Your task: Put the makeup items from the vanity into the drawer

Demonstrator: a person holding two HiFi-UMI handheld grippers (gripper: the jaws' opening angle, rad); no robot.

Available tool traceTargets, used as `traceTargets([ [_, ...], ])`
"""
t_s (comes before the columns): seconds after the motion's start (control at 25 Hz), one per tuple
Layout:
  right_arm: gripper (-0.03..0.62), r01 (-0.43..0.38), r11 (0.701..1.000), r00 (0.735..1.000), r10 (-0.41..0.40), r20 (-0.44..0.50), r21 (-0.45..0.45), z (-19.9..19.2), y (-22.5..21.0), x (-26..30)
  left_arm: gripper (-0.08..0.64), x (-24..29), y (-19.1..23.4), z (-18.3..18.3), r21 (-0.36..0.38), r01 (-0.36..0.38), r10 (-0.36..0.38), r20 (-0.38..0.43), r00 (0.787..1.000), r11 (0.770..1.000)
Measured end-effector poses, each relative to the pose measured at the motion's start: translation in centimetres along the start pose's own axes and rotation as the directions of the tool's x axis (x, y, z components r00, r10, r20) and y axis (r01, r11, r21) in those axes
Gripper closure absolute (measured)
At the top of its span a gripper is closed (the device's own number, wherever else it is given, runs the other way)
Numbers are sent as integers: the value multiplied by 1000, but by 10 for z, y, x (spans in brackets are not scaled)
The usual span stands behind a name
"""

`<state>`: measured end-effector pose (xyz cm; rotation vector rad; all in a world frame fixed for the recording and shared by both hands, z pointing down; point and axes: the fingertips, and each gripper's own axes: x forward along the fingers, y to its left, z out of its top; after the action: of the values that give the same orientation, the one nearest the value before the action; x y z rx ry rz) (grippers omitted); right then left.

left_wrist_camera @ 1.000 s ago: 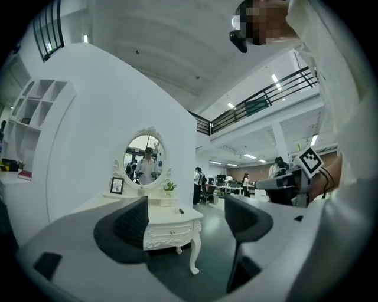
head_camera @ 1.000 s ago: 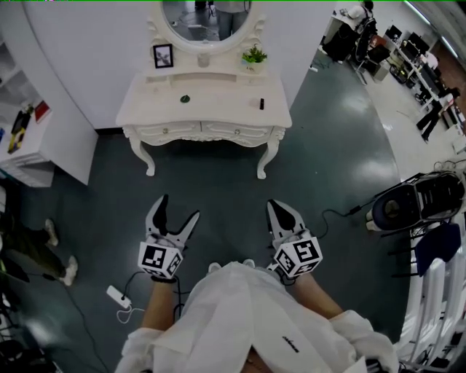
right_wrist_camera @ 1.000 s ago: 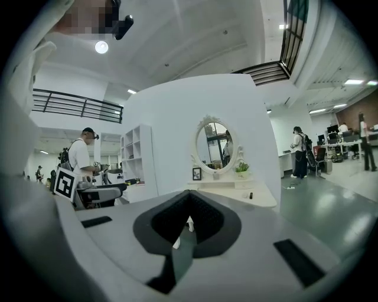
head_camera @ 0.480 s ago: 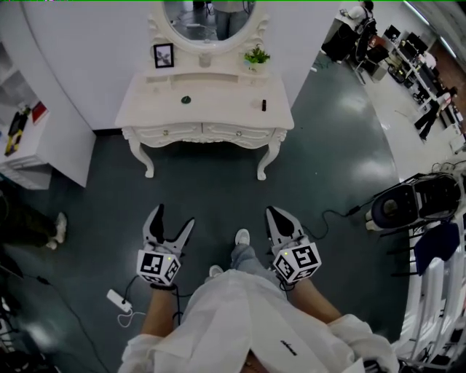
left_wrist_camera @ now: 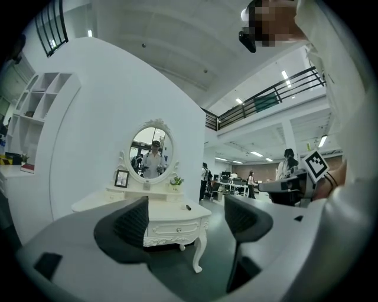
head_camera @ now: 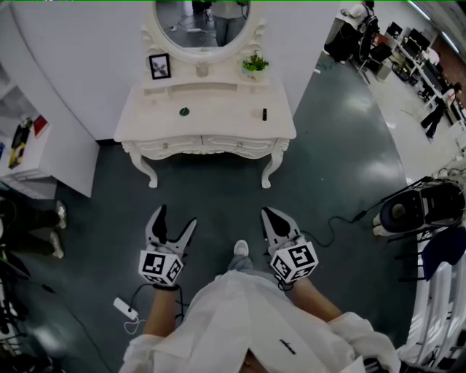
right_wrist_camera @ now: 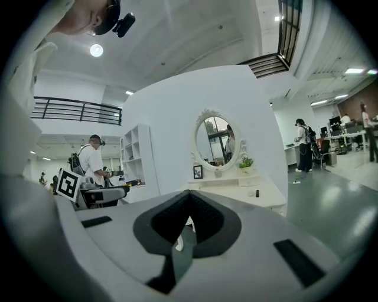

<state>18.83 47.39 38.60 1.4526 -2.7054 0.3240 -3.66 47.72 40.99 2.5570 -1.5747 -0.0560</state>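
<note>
The white vanity [head_camera: 145, 120] stands against the wall ahead, and both of its front drawers [head_camera: 172, 143] are closed. On its top lie a small dark round item [head_camera: 184, 111] and a short dark lipstick-like tube [head_camera: 264, 114]. My left gripper [head_camera: 177, 216] is held open over the dark floor, well short of the vanity, with nothing in it. My right gripper [head_camera: 266, 213] is beside it, shut and empty. In the left gripper view the vanity [left_wrist_camera: 177, 225] shows between the spread jaws, with the tube [left_wrist_camera: 188, 207] on top. In the right gripper view the vanity [right_wrist_camera: 233, 190] is beyond the closed jaws.
An oval mirror [head_camera: 202, 22], a photo frame [head_camera: 159, 65] and a small plant [head_camera: 254, 64] sit on the vanity's back shelf. A white shelf unit [head_camera: 33, 149] stands to the left. A power strip [head_camera: 124, 309] and cables lie on the floor. A round machine [head_camera: 419, 211] is at the right.
The person has stepped toward the vanity, which now sits a little nearer and lower in the head view. Both grippers keep their states.
</note>
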Motion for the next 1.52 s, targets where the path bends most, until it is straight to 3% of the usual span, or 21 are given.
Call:
traceTargets([
  [0.52, 574, -101, 995, 995, 101, 9, -6, 32, -95, 90, 178, 148, 8, 22, 11, -28, 27, 15, 1000, 1000],
  [0.76, 574, -138, 990, 990, 138, -2, 5, 37, -127, 118, 178, 182, 12, 19, -19, -68, 69, 5, 998, 997],
  [0.88, 574, -150, 989, 989, 150, -14, 15, 36, -135, 129, 178, 190, 16, 21, 4, -81, 81, 1, 997, 997],
  [1.2, 574, -177, 984, 984, 177, -21, 17, 41, -150, 172, 178, 227, 47, 14, -14, -95, 94, -23, 995, 995],
  [1.52, 574, -164, 986, 986, 163, -40, -9, 53, -172, 255, 178, 311, 105, 16, -29, -57, 56, -34, 998, 998],
])
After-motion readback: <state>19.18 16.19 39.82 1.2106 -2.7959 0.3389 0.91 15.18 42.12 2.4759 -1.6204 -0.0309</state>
